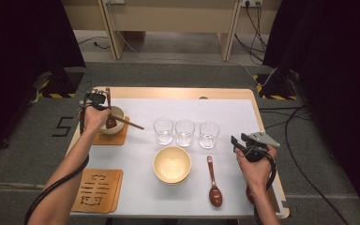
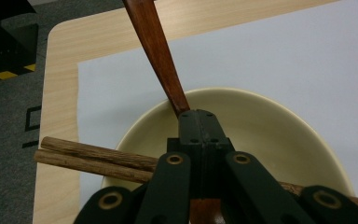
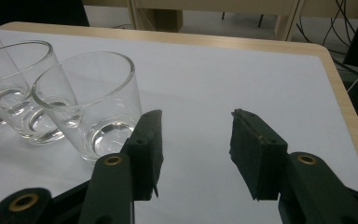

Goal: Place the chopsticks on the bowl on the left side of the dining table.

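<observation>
- Black jaws of the left gripper (image 2: pixel 199 140) are clamped tight on a brown wooden spoon (image 2: pixel 156 51), just above the cream bowl (image 2: pixel 279 126) on its mat at the table's far left
- Spoon's long axis runs on from the jaws: handle up and away, head down inside the bowl (image 1: pixel 111 123)
- Two chopsticks (image 2: pixel 93 158) lie across the rim, crosswise to the spoon, so lowering it must keep clear of them
- Right gripper (image 3: pixel 196 154) hovers half open and empty beside the nearest glass (image 3: pixel 86 100), well apart from the spoon; left hand is plainly nearer
</observation>
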`<act>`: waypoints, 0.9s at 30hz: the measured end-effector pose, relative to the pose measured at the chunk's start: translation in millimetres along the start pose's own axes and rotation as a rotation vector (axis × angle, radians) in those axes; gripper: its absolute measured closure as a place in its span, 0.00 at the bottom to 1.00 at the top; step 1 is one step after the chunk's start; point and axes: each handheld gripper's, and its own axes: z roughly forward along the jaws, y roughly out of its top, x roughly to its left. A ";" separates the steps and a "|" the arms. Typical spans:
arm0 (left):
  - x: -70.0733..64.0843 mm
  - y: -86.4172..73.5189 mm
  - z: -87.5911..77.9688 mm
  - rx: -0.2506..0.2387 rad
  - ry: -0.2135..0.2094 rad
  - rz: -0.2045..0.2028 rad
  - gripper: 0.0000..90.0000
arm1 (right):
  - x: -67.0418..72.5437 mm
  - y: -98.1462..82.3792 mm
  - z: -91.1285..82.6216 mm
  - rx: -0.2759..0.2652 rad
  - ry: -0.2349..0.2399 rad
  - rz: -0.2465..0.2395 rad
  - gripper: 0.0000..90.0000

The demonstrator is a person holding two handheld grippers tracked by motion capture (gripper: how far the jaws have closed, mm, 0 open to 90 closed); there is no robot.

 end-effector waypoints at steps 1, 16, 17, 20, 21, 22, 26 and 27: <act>0.1 -0.5 -0.1 0.000 0.002 -0.002 0.99 | -0.1 0.0 0.0 0.000 0.000 0.000 0.60; 2.4 -6.6 -3.5 0.024 0.020 -0.047 0.99 | -0.1 0.1 -0.4 0.003 -0.003 -0.003 0.60; 2.6 -6.8 -3.9 0.026 0.022 -0.047 0.99 | -0.3 0.0 -0.1 0.000 -0.003 -0.003 0.60; 2.2 -7.3 -4.7 0.032 0.024 -0.047 0.99 | -0.8 -0.5 0.3 0.004 -0.005 -0.003 0.60; 1.8 -7.5 -4.8 0.033 0.023 -0.048 0.99 | -0.7 -0.6 0.3 0.006 -0.003 0.000 0.60; 1.6 -7.6 -5.0 0.038 0.024 -0.046 0.99 | -0.7 -0.7 0.3 0.007 -0.005 -0.003 0.60; 0.4 -8.6 -4.7 0.049 0.026 -0.043 0.99 | -0.7 -0.7 0.2 0.007 -0.005 -0.002 0.60; 0.4 -8.6 -4.7 0.049 0.026 -0.043 0.99 | -0.7 -0.7 0.2 0.007 -0.005 -0.002 0.60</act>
